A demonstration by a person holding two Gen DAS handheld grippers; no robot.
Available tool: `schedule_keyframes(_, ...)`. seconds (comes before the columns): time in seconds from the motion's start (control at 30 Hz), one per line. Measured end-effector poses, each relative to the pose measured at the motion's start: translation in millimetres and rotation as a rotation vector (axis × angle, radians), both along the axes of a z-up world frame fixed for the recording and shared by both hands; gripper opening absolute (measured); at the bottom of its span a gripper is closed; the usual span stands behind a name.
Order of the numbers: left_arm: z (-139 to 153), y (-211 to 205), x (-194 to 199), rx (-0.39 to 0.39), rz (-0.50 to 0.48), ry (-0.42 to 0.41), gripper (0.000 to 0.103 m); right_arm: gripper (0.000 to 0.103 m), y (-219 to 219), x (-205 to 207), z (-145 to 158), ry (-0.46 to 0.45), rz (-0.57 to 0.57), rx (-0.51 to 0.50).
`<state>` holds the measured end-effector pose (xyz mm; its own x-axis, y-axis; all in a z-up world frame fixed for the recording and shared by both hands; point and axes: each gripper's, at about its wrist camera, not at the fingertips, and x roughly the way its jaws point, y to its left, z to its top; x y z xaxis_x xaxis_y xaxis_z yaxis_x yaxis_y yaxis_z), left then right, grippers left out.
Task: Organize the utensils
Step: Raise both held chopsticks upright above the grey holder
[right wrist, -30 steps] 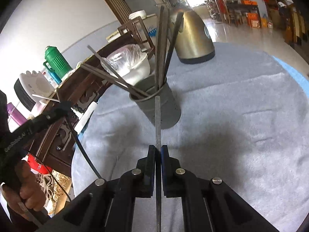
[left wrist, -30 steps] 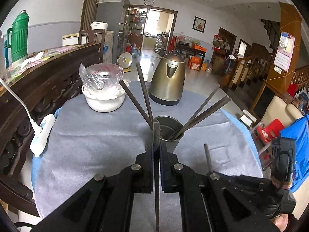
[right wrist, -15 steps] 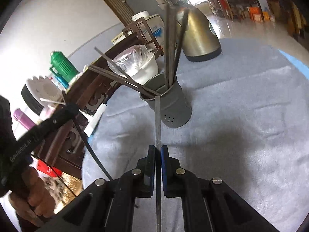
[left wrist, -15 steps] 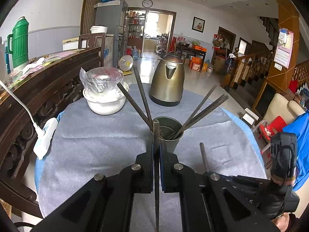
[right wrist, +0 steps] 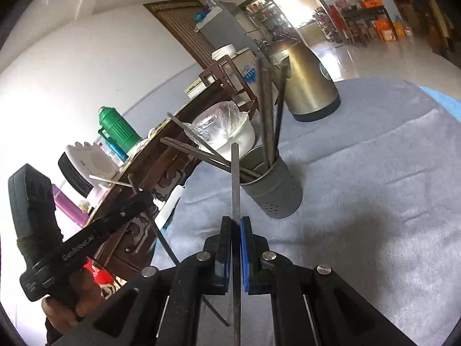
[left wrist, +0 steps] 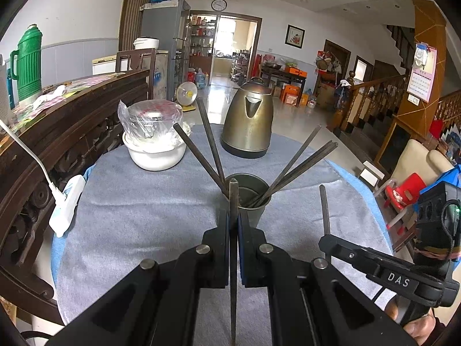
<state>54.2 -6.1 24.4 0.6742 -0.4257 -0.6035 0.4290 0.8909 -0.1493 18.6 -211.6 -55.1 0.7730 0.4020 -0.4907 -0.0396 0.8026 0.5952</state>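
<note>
On the round table, a grey cloth (left wrist: 138,213) covers the top, and on it stand all the things. At 12 o'clock from my left tool is the brass-coloured kettle (left wrist: 249,121), and at 11 o'clock the white bowl (left wrist: 155,155) with plastic wrap over it. Near the middle stands the metal cup (left wrist: 250,199), with five dark chopsticks (left wrist: 302,164) leaning inside it, two toward 11 o'clock and three toward 1 o'clock.

My left gripper (left wrist: 234,225) is pressed together on one dark chopstick (left wrist: 233,201); its top end is in front of the cup rim at 12 o'clock. My right gripper (right wrist: 235,230) pinches a second chopstick (right wrist: 235,178) the same way, with the perforated cup (right wrist: 273,190) at 1 o'clock. I see this second chopstick also from the left camera, at 3 o'clock, standing upright above the right tool.
</note>
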Motion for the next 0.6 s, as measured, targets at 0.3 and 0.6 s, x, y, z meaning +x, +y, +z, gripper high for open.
schedule_keyframes(0.3,3,9,-6,-0.014,0.001,-0.003,0.005,0.007,-10,-13,15,-0.100,0.006,0.078)
schedule_keyframes(0.6,6,26,-5,-0.055,0.011,0.011,0.005,0.008,-9,-26,37,-0.203,-0.034,0.065)
